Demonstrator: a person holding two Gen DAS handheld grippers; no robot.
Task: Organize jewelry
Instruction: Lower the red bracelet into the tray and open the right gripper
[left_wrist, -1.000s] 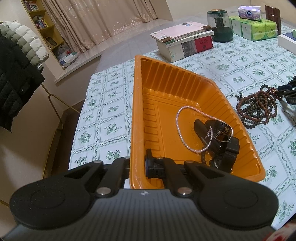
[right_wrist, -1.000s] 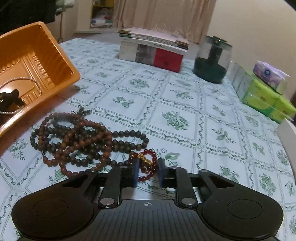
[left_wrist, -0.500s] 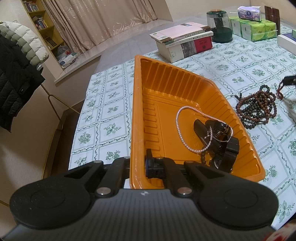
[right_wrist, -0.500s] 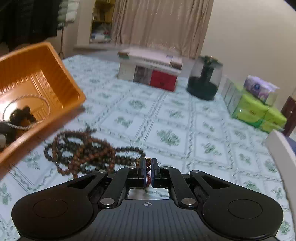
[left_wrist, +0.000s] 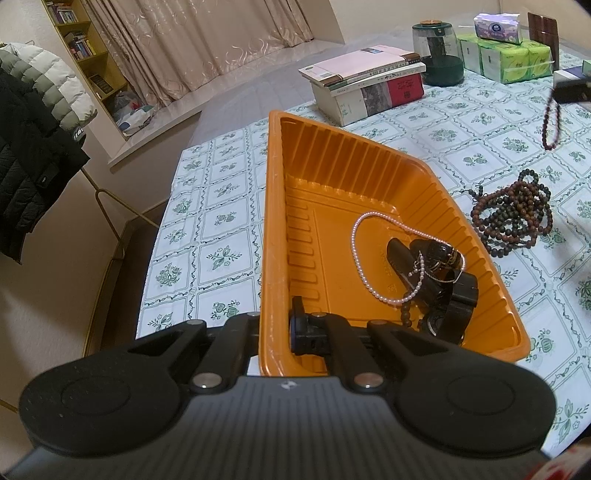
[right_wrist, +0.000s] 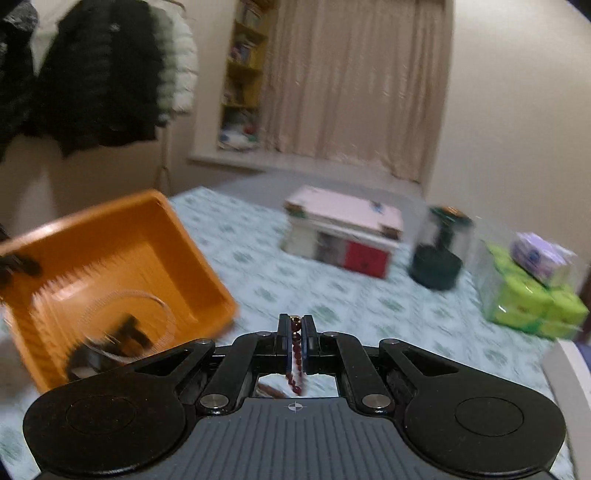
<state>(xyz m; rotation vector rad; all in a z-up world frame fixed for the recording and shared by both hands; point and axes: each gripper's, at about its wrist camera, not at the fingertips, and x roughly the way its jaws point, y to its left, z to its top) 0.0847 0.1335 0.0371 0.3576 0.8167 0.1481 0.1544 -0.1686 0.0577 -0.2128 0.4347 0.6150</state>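
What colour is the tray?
Orange, clearest in the left wrist view.

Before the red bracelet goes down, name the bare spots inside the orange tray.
The orange tray has bare floor at its far end, between the ribbed back wall and the pearl necklace, and along the wall the left gripper clamps. The near right corner is crowded: black watch, chains.

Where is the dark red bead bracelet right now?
The dark red bead bracelet hangs pinched in the right tool, above the table, right of the orange plastic tray.
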